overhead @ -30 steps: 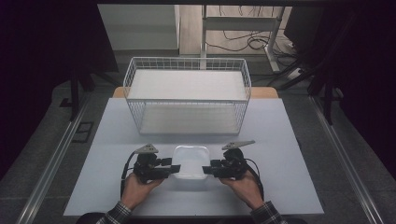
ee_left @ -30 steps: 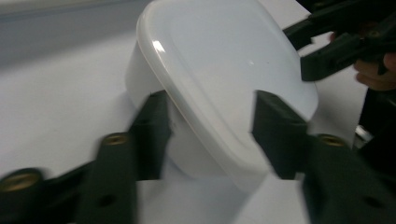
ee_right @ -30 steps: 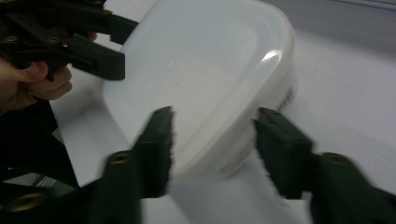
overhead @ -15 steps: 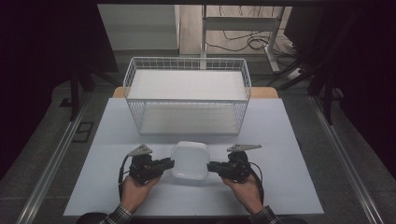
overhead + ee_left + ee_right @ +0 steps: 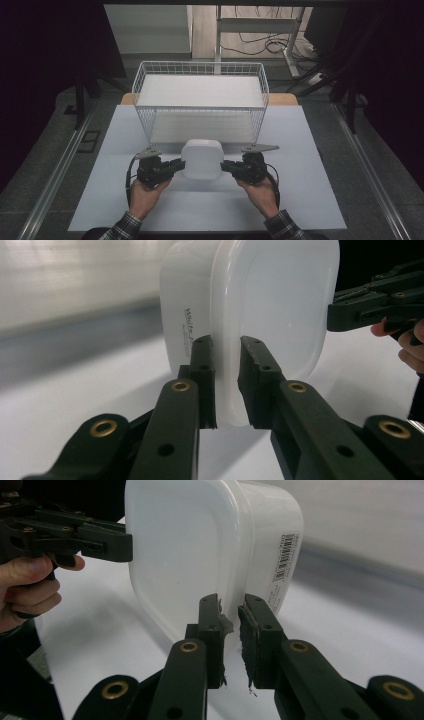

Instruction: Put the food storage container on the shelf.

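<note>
White plastic container (image 5: 201, 159), translucent, rounded corners, barcode label, printed lettering.

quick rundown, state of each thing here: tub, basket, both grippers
tub: held off the table, tipped on edge, a rim pinched on each side
basket: upright on the table behind the tub, nothing in it
left gripper: shut on the tub's rim
right gripper: shut on the tub's opposite rim
</note>
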`<state>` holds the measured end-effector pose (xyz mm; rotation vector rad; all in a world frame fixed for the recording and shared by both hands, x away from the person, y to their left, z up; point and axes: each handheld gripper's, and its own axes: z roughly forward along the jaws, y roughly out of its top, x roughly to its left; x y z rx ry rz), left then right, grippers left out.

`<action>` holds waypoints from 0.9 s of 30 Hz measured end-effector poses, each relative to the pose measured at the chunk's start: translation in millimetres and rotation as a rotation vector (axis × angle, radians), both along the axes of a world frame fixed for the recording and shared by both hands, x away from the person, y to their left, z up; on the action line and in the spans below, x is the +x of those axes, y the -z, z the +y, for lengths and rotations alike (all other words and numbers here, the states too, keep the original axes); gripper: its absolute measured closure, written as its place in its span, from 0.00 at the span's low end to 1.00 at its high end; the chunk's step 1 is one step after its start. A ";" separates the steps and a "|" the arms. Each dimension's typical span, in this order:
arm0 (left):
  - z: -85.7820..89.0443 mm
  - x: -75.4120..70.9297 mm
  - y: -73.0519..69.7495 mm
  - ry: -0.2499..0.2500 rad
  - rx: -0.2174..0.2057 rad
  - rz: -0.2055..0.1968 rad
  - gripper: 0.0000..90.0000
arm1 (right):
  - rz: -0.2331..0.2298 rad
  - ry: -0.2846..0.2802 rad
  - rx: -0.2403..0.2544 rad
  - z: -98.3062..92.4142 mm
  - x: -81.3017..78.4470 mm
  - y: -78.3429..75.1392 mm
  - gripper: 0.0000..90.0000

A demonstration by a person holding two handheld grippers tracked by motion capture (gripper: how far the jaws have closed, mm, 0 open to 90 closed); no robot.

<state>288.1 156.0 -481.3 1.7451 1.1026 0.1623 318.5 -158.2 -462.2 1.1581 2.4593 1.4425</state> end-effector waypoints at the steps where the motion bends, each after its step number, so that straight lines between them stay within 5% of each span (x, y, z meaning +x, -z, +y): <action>1: 0.5 3.6 -1.6 -0.003 0.000 -0.001 0.87 | -0.010 0.001 -0.002 1.0 4.0 -2.1 0.88; 12: 0.3 52.6 -9.4 -0.028 -0.012 -0.015 0.87 | -0.058 0.035 0.002 6.2 47.9 -14.6 0.87; 27: -7.0 88.7 18.5 -0.059 -0.012 0.076 0.86 | 0.007 0.082 -0.033 8.1 88.4 10.1 0.86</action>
